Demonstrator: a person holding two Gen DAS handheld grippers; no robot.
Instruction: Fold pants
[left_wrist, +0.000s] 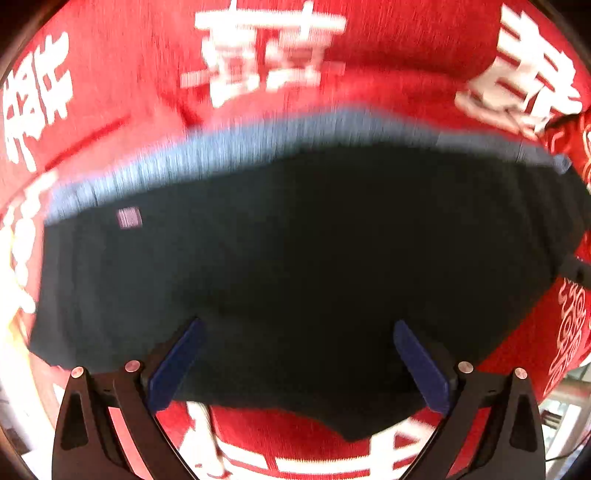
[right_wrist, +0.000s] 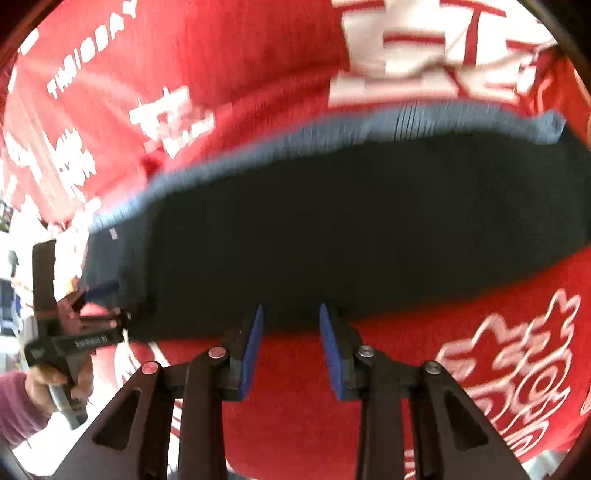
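Red cloth (left_wrist: 122, 122) printed with large white characters filled the left wrist view, and on it lay the dark navy pants (left_wrist: 295, 251), folded into a broad band that ran from nine o'clock to three o'clock. A lighter blue ribbed waistband (left_wrist: 229, 147) edged the pants along their far side, toward twelve o'clock, and a small pale label (left_wrist: 129, 218) sat near the ten o'clock end. The left gripper (left_wrist: 299, 328) hung over the near part of the pants with its blue-padded fingers (left_wrist: 177, 365) spread wide apart, nothing between them; whether the pads touched the fabric could not be told through the blur.

Seen from the right wrist, the same pants (right_wrist: 332, 229) stretched across the middle of the frame, the waistband (right_wrist: 424, 122) on the far edge toward twelve and one o'clock, the red cloth (right_wrist: 221, 66) all around. The right gripper (right_wrist: 291, 314) stood at six o'clock with its blue pads (right_wrist: 253, 347) partly open, the tips reaching the near hem of the pants but gripping nothing that could be seen. At eight o'clock the left gripper (right_wrist: 105, 290) showed from the side at the left end of the pants, held by a hand (right_wrist: 55, 380) in a purple sleeve (right_wrist: 18, 402).
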